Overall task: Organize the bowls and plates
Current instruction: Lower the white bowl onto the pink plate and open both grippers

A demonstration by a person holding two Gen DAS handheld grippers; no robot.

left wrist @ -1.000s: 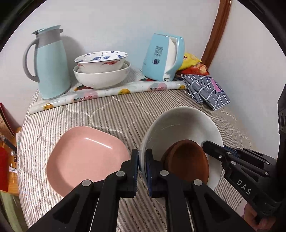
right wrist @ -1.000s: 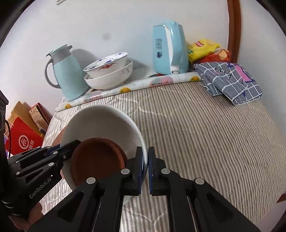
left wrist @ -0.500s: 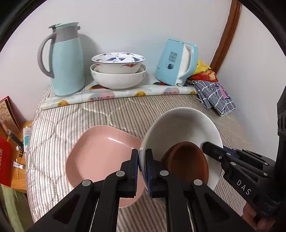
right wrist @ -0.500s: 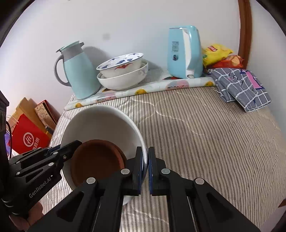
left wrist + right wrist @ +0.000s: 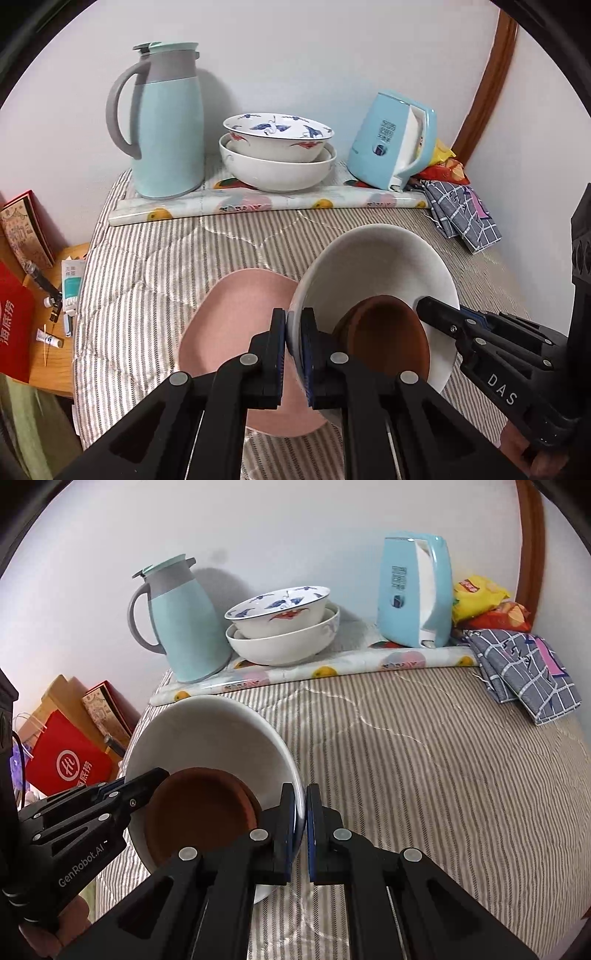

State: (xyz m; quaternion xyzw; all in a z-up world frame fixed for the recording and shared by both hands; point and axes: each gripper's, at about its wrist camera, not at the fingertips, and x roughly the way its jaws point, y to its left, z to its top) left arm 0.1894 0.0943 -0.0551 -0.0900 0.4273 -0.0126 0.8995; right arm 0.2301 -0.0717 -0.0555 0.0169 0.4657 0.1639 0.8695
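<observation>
Both the left gripper (image 5: pixel 293 332) and right gripper (image 5: pixel 306 808) clamp opposite rims of the white bowl (image 5: pixel 373 266), which holds a brown dish (image 5: pixel 388 336) and hides part of the pink plate (image 5: pixel 236 314) on the desk; gripper bodies read "DAS" and "GenRobot.AI".

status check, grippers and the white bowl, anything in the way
Left gripper and right gripper shut on white bowl rims. Brown dish inside. Pink plate below.
</observation>
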